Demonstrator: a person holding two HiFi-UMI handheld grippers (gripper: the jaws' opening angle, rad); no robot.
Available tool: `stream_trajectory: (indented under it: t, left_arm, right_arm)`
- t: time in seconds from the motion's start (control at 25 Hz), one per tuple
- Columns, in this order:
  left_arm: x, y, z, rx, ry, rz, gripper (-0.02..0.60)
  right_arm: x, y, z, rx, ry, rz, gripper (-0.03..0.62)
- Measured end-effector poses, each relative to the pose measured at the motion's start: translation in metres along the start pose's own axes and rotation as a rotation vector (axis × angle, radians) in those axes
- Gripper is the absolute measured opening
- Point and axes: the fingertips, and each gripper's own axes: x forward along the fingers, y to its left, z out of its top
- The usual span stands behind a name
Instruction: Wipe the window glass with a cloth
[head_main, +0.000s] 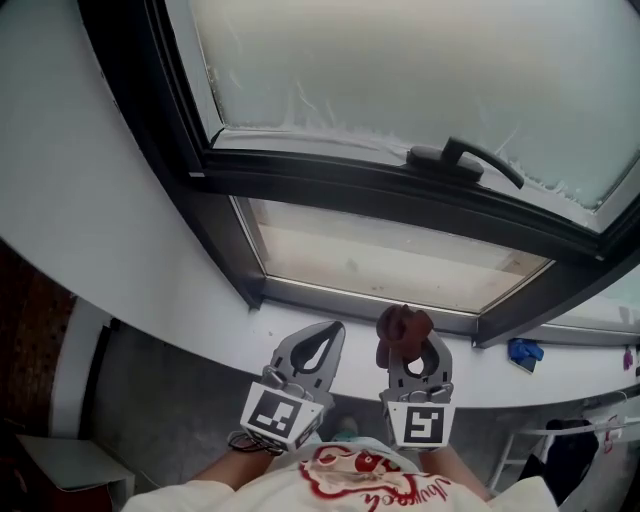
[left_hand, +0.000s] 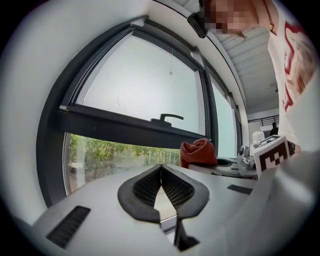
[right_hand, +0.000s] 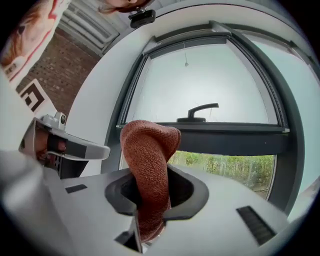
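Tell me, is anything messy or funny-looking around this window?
Only the upper window pane: it looks cloudy, with whitish streaks along its bottom edge near the handle. The red cloth sits bunched in the right gripper, not yet on the glass. Nothing looks broken or spilled.

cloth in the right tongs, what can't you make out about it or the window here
- Cloth: lower end disappears between the right tongs in the right gripper view; full size hidden.
- Upper pane: washed out in the head view; smears cannot be told, and its top is cut by the picture edge.
- Blue object on the sill: too small in the head view to identify.
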Motion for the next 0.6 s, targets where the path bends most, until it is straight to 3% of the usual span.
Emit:
stream_trajectory:
  t: [0.12, 0.24, 0.36, 0.6]
  left_arm:
    - [-0.009, -0.019, -0.012, 0.003, 0.026, 0.027, 0.021]
    - [-0.017, -0.038, -0.022, -0.011, 0.029, 0.054, 0.021]
    - [-0.030, -0.060, -0.028, 0.014, 0.032, 0.051, 0.021]
    - [-0.057, -0.087, -0.011, 0.045, -0.009, 0.007, 0.021]
  right_arm:
    - [-0.020, -0.008, 0.003, -0.033, -0.037, 0.020, 0.100]
    - [-0.033, -0.002, -0.006, -0.099, -0.037, 0.092, 0.100]
    - [-0.048, 0.005, -0.005, -0.071, -0.057, 0.135, 0.100]
    - [-0.085, 0.009, 0.015, -0.031, -0.094, 0.072, 0.100]
